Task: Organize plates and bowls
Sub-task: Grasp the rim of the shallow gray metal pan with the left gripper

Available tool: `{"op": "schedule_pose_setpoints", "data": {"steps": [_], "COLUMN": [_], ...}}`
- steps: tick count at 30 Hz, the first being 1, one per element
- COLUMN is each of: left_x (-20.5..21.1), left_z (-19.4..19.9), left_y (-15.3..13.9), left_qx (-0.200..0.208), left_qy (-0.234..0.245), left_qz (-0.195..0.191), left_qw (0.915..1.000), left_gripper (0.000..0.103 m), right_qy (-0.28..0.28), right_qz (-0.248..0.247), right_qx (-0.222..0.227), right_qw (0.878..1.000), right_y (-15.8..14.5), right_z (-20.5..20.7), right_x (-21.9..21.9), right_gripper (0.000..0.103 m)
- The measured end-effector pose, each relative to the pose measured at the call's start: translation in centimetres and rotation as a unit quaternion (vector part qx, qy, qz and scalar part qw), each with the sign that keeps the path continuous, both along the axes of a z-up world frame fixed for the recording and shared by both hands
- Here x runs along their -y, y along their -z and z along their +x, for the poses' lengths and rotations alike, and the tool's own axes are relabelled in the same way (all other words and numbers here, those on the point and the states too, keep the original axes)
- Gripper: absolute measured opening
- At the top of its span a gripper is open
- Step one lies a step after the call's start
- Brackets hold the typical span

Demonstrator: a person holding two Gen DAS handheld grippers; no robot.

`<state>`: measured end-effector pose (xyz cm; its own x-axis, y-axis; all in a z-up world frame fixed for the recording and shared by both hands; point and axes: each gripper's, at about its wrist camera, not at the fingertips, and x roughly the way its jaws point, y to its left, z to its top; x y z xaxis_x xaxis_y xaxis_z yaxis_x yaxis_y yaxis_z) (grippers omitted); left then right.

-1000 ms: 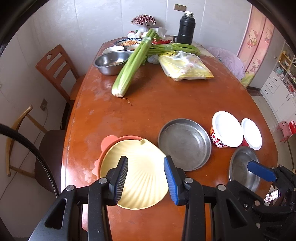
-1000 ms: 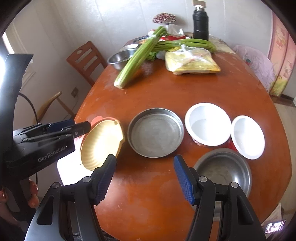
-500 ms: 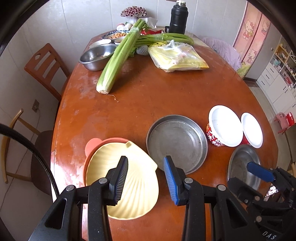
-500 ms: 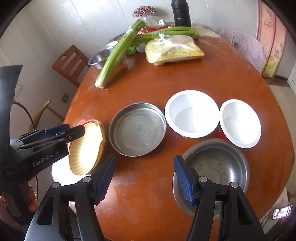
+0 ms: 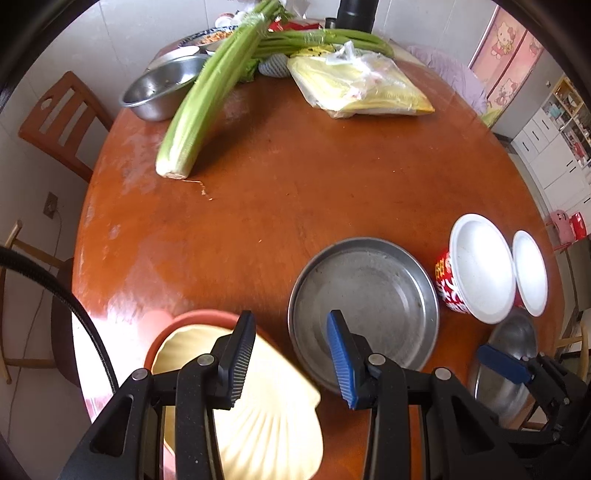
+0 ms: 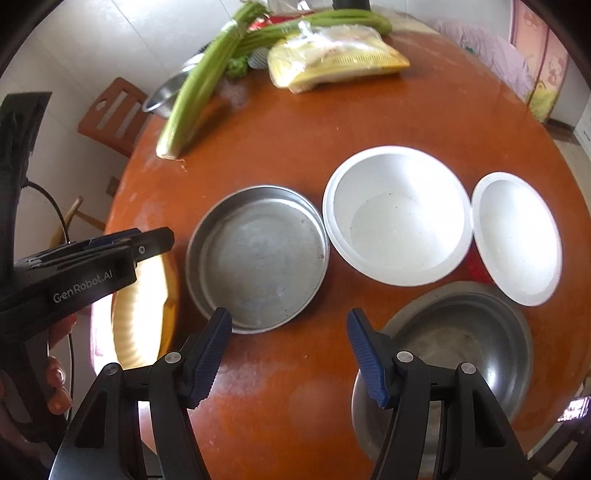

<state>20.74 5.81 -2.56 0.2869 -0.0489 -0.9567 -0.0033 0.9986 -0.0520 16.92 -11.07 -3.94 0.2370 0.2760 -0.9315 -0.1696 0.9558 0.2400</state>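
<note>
A yellow shell-shaped plate (image 5: 266,417) lies in a pink plate (image 5: 195,318) at the table's near left. My left gripper (image 5: 291,354) is open and empty above the shell plate's right edge. A flat steel pan (image 5: 364,302) (image 6: 256,256) sits in the middle. A large white bowl (image 6: 397,216) and a small white bowl (image 6: 517,236) stand to its right. A steel bowl (image 6: 454,343) sits near the front right. My right gripper (image 6: 290,354) is open and empty over the table between the steel pan and the steel bowl.
Celery (image 5: 207,96), a yellow plastic bag (image 5: 354,85), another steel bowl (image 5: 162,88) and a black flask (image 5: 356,13) are at the far end of the round wooden table (image 5: 332,177). Wooden chairs (image 5: 59,122) stand at the left.
Both grippers have moved forward and lower over the table, so the dishes look larger. Both stay open and empty. The dishes have not moved.
</note>
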Motion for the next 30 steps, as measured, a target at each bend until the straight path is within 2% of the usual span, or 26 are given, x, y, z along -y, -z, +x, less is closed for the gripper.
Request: {"op": "schedule_pose_setpoints", "data": {"steps": [6, 11, 17, 22, 24, 27, 30], "left_x": [0.0, 0.5, 0.6, 0.6, 0.7, 0.9, 1.1], "left_z": [1.9, 3.0, 3.4, 3.5, 3.6, 4.0, 4.0], "left_y": [1.7, 3.0, 4.0, 5.0, 5.4, 6.3, 6.8], "left_qx": [-0.019, -0.030, -0.038, -0.049, -0.051, -0.061, -0.063], "left_qy": [0.010, 0.023, 0.024, 0.029, 0.030, 0.030, 0.030], "left_qz": [-0.005, 0.017, 0.017, 0.019, 0.022, 0.014, 0.009], "left_qw": [0.9998, 0.9991, 0.9988, 0.9982, 0.9980, 0.9976, 0.9975], "left_gripper": [0.040, 0.040, 0.040, 0.039, 0.038, 0.030, 0.021], "right_qy": [-0.005, -0.010, -0.016, -0.020, -0.023, -0.025, -0.035], "right_qz": [-0.011, -0.022, -0.039, -0.058, -0.066, -0.071, -0.081], "right_qx": [-0.014, -0.021, -0.027, -0.039, -0.046, -0.059, -0.053], "right_qw": [1.000, 0.999, 0.999, 0.997, 0.997, 0.995, 0.995], "right_y": [1.2, 2.1, 2.9, 3.7, 4.1, 4.8, 4.8], "right_z": [1.2, 2.0, 3.0, 3.4, 3.6, 3.7, 3.8], "right_x": [-0.8, -1.5, -2.1, -2.4, -2.5, -2.9, -3.5], "right_gripper": [0.067, 0.066, 0.066, 0.060, 0.060, 0.057, 0.054]}}
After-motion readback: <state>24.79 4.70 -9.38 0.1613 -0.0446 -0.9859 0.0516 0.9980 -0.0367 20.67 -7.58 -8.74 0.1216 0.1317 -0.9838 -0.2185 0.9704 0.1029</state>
